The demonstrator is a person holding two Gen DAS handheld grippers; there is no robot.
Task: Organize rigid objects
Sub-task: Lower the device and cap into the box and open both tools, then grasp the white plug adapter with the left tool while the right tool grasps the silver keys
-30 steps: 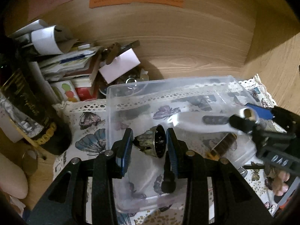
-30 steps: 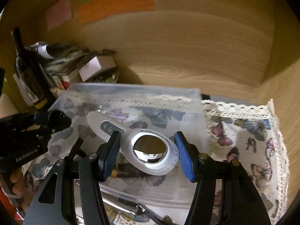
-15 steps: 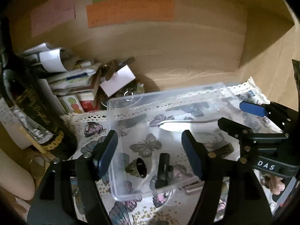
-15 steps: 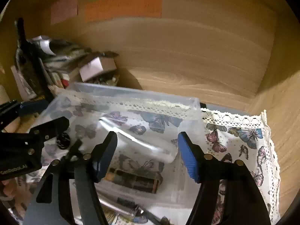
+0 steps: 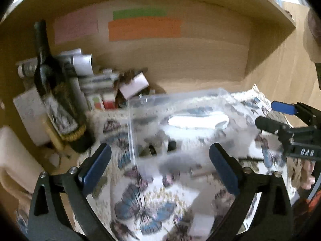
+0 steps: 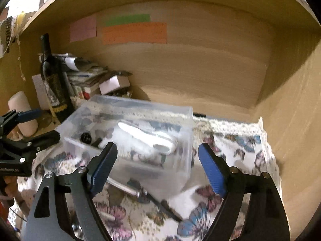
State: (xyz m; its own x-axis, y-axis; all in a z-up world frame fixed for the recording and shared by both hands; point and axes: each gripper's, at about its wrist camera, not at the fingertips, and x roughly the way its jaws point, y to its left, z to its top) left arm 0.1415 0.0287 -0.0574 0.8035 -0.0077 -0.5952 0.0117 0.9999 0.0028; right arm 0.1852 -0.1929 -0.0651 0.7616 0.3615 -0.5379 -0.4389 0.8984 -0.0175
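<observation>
A clear plastic bin [image 5: 132,124] [image 6: 180,156] stands on a butterfly-print cloth [image 5: 144,206] [image 6: 236,140]. Inside lie a white hand mirror [image 5: 197,120] [image 6: 146,135] and small dark objects [image 6: 85,138]. My left gripper [image 5: 159,166] is open and empty, pulled back in front of the bin. My right gripper [image 6: 158,164] is open and empty, in front of the bin's near right corner. A metal tool with a dark handle [image 6: 140,192] lies on the cloth in front of the bin. The left view is blurred.
A dark wine bottle [image 5: 56,92] [image 6: 53,80] and a pile of papers and boxes [image 5: 104,84] [image 6: 96,78] stand at the left. Wooden shelf walls [image 6: 200,70] close in the back and right. Coloured notes [image 6: 134,33] hang on the back wall.
Both grippers opened and let go: the small dark bell-shaped object and the white mirror now lie in the bin. Both grippers have pulled back from the bin.
</observation>
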